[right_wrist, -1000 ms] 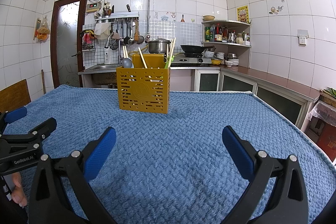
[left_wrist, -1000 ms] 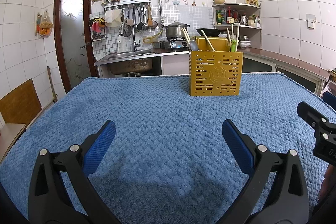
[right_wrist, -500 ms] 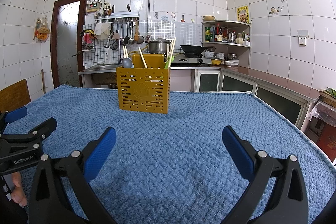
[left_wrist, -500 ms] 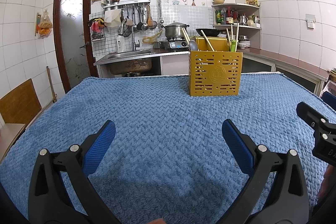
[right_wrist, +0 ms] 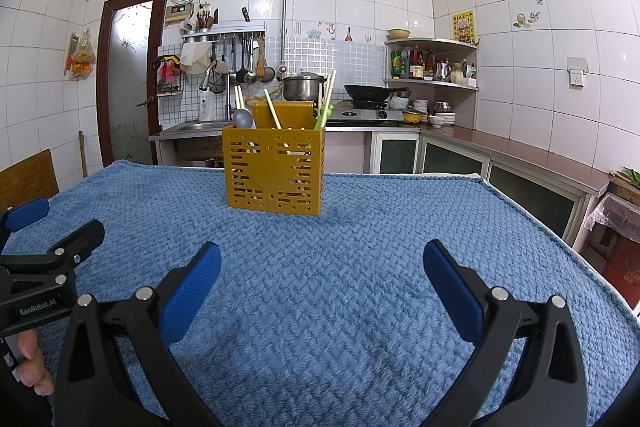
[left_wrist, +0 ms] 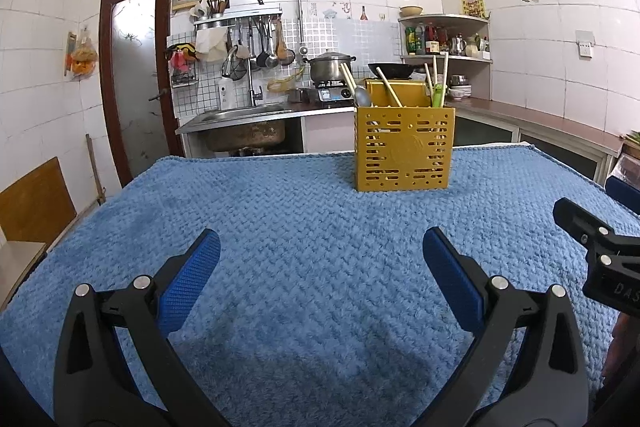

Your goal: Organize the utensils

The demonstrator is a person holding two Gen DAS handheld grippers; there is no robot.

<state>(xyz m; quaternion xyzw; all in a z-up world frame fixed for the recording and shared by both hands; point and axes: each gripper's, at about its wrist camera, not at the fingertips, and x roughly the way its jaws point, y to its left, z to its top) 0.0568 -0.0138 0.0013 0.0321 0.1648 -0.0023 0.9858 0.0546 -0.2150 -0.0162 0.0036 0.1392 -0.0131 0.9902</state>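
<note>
Left gripper (left_wrist: 320,259) and right gripper (right_wrist: 320,267): jaws spread wide, holding nothing. Yellow utensil holder (left_wrist: 404,147) stands upright on the blue cloth (left_wrist: 300,227), well apart from both.

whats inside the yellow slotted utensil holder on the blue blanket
Sticking out of the yellow slotted plastic utensil holder: a grey metal spoon, pale wooden chopsticks and a green-handled utensil. Their lower ends are mostly hidden behind its walls.

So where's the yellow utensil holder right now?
The yellow utensil holder stands upright on the blue towel, toward the far edge, ahead of both open hand-held grippers.
</note>
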